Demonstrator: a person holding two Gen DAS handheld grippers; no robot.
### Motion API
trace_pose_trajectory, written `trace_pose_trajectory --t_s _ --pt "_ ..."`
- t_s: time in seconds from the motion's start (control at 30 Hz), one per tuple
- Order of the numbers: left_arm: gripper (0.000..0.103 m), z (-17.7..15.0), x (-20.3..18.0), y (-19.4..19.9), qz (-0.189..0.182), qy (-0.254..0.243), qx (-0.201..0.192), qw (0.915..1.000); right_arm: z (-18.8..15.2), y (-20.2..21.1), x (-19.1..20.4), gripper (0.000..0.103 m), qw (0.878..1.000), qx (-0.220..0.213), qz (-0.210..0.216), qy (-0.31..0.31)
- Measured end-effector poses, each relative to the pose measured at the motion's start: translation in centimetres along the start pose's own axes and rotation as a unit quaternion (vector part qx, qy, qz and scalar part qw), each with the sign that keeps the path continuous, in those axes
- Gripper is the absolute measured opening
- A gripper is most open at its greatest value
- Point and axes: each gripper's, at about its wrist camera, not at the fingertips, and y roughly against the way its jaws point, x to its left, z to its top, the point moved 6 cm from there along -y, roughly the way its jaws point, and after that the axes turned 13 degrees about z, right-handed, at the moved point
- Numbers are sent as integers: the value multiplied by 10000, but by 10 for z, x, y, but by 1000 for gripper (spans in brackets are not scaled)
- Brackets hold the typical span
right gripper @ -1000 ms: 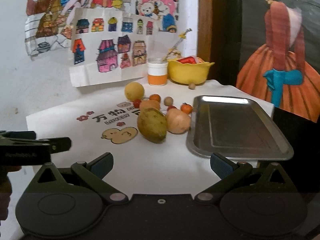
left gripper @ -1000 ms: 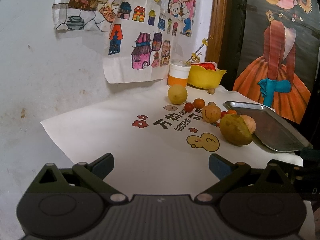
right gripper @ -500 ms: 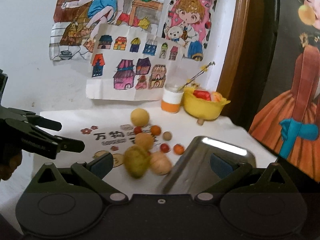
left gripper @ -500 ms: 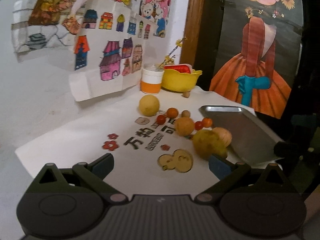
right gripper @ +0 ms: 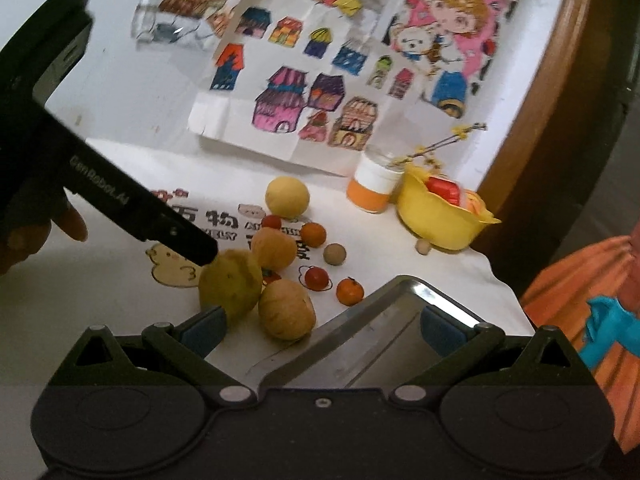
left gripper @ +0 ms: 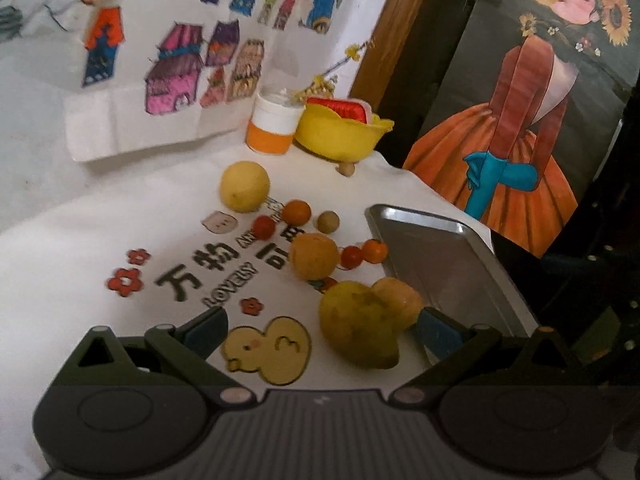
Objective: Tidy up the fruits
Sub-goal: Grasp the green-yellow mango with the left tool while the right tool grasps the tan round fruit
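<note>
Several fruits lie loose on a white printed cloth (left gripper: 100, 232). My left gripper (left gripper: 320, 332) is open, and the green-yellow mango (left gripper: 360, 328) sits between its fingers, nearer the right one. A tan fruit (left gripper: 400, 306) leans on the mango's far side. In the right wrist view the left gripper's finger (right gripper: 192, 246) reaches the mango (right gripper: 230, 284) from the left. My right gripper (right gripper: 322, 326) is open over the near corner of the metal tray (right gripper: 384, 320), with the tan fruit (right gripper: 286, 308) just left of centre.
Beyond lie a yellow lemon (left gripper: 245, 186), an orange round fruit (left gripper: 314, 255), small tangerines, cherry tomatoes and a brown ball (left gripper: 328, 222). A yellow bowl (left gripper: 340, 136) and an orange-white cup (left gripper: 272, 128) stand at the wall. A hand (right gripper: 40, 232) holds the left gripper.
Both grippers have moved forward and down toward the fruit. The left one now straddles the mango; the right one has swung left to hang over the tray's corner.
</note>
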Motion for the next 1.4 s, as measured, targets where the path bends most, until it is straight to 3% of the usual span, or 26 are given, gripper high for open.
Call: trace_pose_trajectory --t_s 0.3,0.57,0.8,0.97,1.4 --pt "102 -4 -16 -31 94 178 397 9990 -10 -39 -10 101 9986 145 509 34" --pt "102 -7 -21 -45 323 128 451 9984 -21 -64 -6 87 9981 228 558 118" --pt "92 -9 -23 -54 150 182 623 9978 -18 -78 -6 72 9969 270 703 212" --pt "86 -9 -26 -58 8 205 643 9977 -15 -85 -4 54 9963 290 769 267" --pt "72 -6 -25 -63 -101 200 612 9979 -15 -88 -3 48 9964 241 761 278"
